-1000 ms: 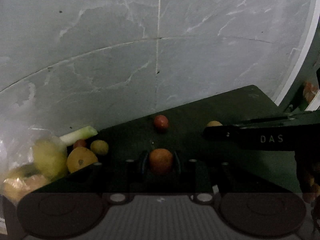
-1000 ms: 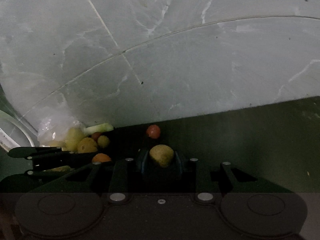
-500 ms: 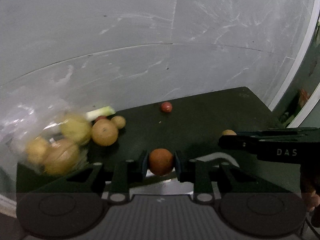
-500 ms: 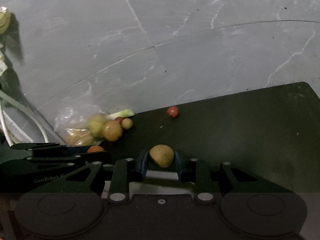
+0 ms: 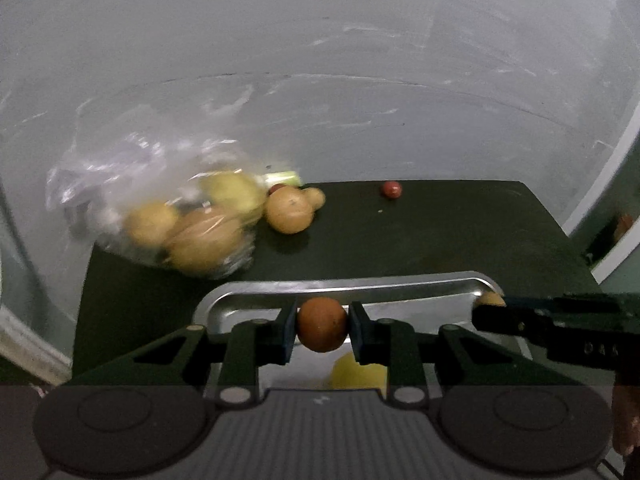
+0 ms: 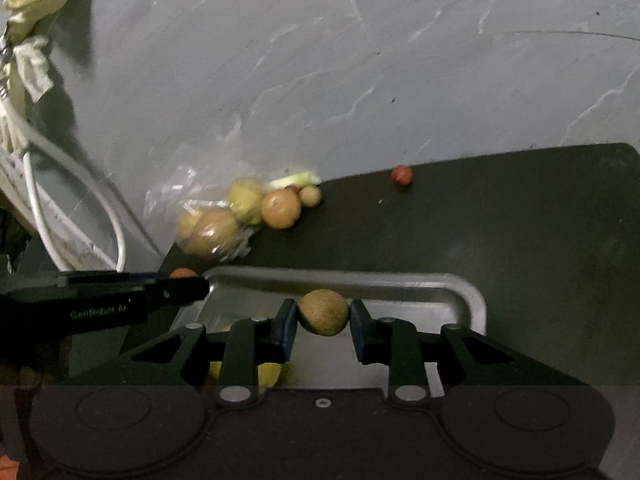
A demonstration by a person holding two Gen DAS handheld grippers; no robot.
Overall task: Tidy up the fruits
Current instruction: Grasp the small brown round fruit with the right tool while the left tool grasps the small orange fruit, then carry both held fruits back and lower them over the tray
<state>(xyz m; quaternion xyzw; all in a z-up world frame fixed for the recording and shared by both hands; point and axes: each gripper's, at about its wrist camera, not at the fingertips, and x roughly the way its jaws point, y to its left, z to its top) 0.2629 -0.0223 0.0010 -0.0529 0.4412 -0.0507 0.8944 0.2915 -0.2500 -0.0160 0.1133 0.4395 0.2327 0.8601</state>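
Left wrist view shows your left gripper clamped on a small orange fruit, and it now hangs above the metal tray, which a second ago was not in sight at all. Right wrist view tells the same for your right gripper: it holds a brownish speckled fruit over the same tray. So both hands have come back from the far part of the dark mat and stand over the drop place; I judge the next step is only to lower and release. In the tray lies already a yellow fruit, at about 5 o'clock below the orange one, so please put your fruit beside it and not on top, or it may roll. The plastic bag with several fruits lies at 10 o'clock on the mat's left edge, partly over it, and a loose orange with smaller pieces is just beside the bag. One small red fruit sits alone at 1 o'clock, close to the far edge of the mat by the grey wall. Between the tray's far rim and these things the mat is free, so there is room for moving. Your two grippers are near to each other over the tray; open them one after the other so that they do not knock.
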